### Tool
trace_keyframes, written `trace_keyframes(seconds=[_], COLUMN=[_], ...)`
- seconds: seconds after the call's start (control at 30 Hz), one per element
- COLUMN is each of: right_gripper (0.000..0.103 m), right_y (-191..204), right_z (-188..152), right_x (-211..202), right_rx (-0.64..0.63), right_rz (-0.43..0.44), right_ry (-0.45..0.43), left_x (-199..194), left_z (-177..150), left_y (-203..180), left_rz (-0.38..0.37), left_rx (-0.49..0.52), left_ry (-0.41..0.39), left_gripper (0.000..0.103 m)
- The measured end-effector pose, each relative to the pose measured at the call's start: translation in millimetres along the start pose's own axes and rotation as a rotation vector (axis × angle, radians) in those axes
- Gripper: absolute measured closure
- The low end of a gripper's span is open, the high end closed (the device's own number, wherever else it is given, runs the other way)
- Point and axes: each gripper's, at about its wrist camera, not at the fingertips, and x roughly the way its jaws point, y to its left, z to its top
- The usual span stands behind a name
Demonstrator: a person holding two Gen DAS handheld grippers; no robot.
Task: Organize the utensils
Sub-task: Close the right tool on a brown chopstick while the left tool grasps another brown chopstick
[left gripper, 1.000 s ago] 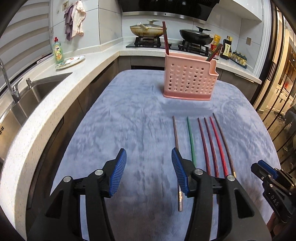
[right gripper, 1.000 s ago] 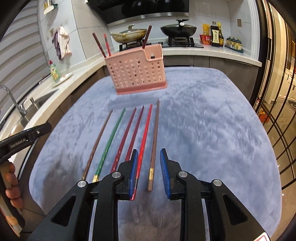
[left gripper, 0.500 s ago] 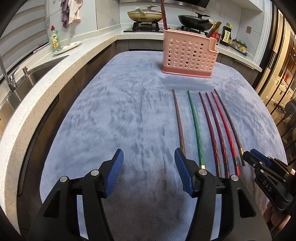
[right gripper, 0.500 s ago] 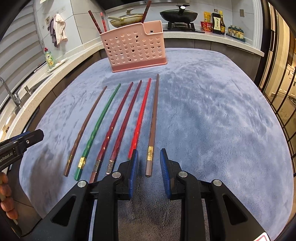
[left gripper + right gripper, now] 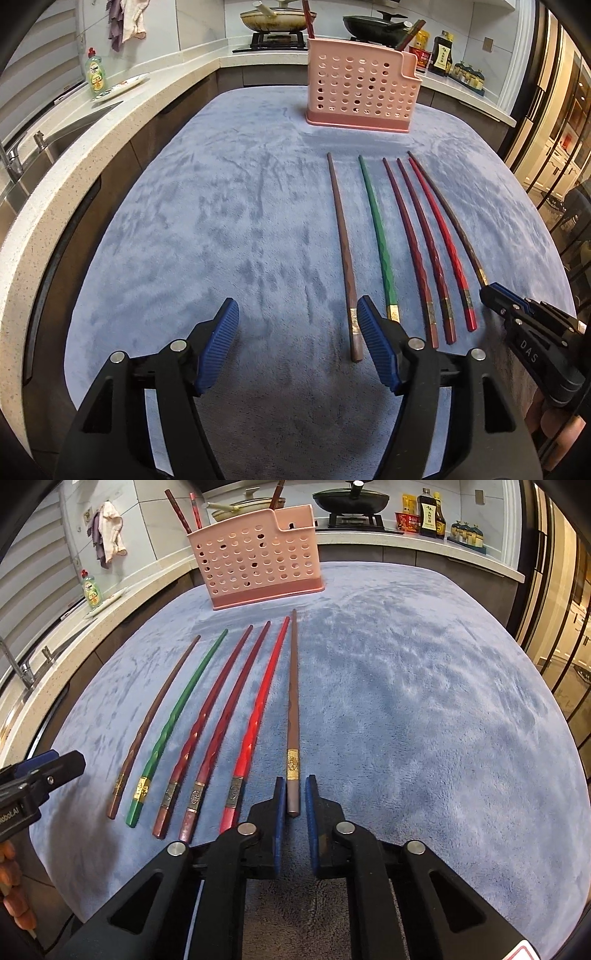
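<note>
Several chopsticks lie side by side on the blue cloth (image 5: pixel 229 229): brown (image 5: pixel 341 236), green (image 5: pixel 376 229), two dark red, bright red (image 5: pixel 258 709) and a brown one at the far right (image 5: pixel 293 709). A pink perforated holder (image 5: pixel 360 86) stands at the far end (image 5: pixel 255 559) and holds a few chopsticks. My left gripper (image 5: pixel 297 345) is open and empty, its right finger beside the leftmost brown chopstick's end. My right gripper (image 5: pixel 293 805) is narrowly open, its pads either side of the rightmost brown chopstick's butt end, with small gaps showing.
A white counter (image 5: pixel 74 147) with a sink and a green soap bottle (image 5: pixel 95 72) runs along the left. A stove with pans (image 5: pixel 280 16) and sauce bottles (image 5: pixel 428 511) are behind the holder. The cloth's right edge drops off near glass doors.
Both grippers have drawn back toward the near ends of the chopsticks. My right gripper has shifted right and now straddles the rightmost brown chopstick's end.
</note>
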Motion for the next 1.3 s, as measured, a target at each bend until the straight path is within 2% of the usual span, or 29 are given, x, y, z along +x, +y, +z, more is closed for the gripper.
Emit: trace_keyframes(seconds=[0.47, 0.57, 0.77, 0.87, 1.1, 1.3], right_gripper=[0.096, 0.096, 0.096, 0.096, 0.096, 0.096], right_y=[-4.1, -4.2, -4.1, -4.4, -4.4, -5.8], right_z=[-3.5, -3.8, -4.3, -4.0, -4.3, -2.5], right_x=[-2.3, -2.3, -2.5, -2.1, -2.1, -10.6], right_rx=[0.024, 0.023, 0.024, 0.023, 0.024, 0.030], right_rz=[0.012, 0.012, 0.012, 0.012, 0.013, 0.017], right_ry=[0.003, 0.003, 0.002, 0.002, 0.003, -0.010], left_x=[17.1, 24.2, 30.0, 30.9, 31.3, 27.8], left_z=[-12.2, -14.5, -17.0, -17.6, -16.3, -14.0], left_y=[-12.3, -12.4, -12.9, -14.0, -11.1, -8.0], left_rz=[-0.028, -0.032, -0.040, -0.037, -0.048, -0.066], left_rx=[0.018, 0.015, 0.015, 0.021, 0.011, 0.003], left_ry=[0.041, 0.060, 0.071, 0.069, 0.073, 0.082], left_gripper=[0.040, 0.043, 0.053, 0.062, 0.093, 0.095])
